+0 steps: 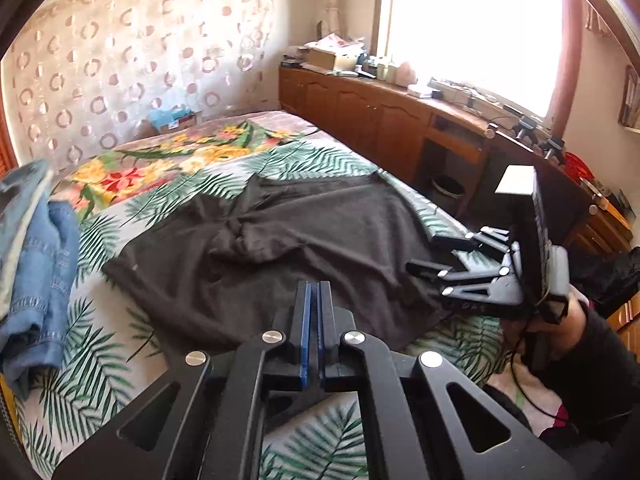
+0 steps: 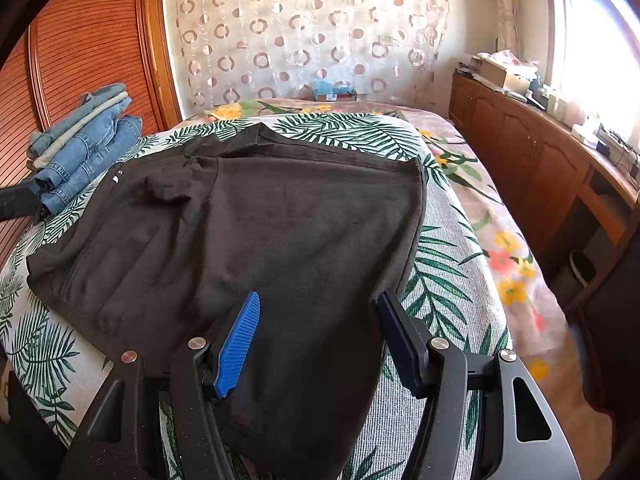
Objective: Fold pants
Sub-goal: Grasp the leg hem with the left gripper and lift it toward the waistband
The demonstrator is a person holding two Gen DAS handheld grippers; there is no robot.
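Dark grey pants (image 1: 256, 240) lie spread and partly folded on the leaf-print bedspread (image 1: 100, 352); they also fill the middle of the right wrist view (image 2: 280, 216). My left gripper (image 1: 314, 292) is shut and empty, its blue pads pressed together just above the pants' near edge. My right gripper (image 2: 318, 304) is open, its jaws wide apart over the pants' near end, with cloth lying between them. The right gripper also shows in the left wrist view (image 1: 424, 250), at the pants' right edge.
Folded blue jeans (image 2: 84, 140) are stacked at the bed's left side, also in the left wrist view (image 1: 36, 264). A wooden cabinet run (image 1: 400, 120) with clutter stands along the right under a bright window. A wooden louvred door (image 2: 88, 40) is at the left.
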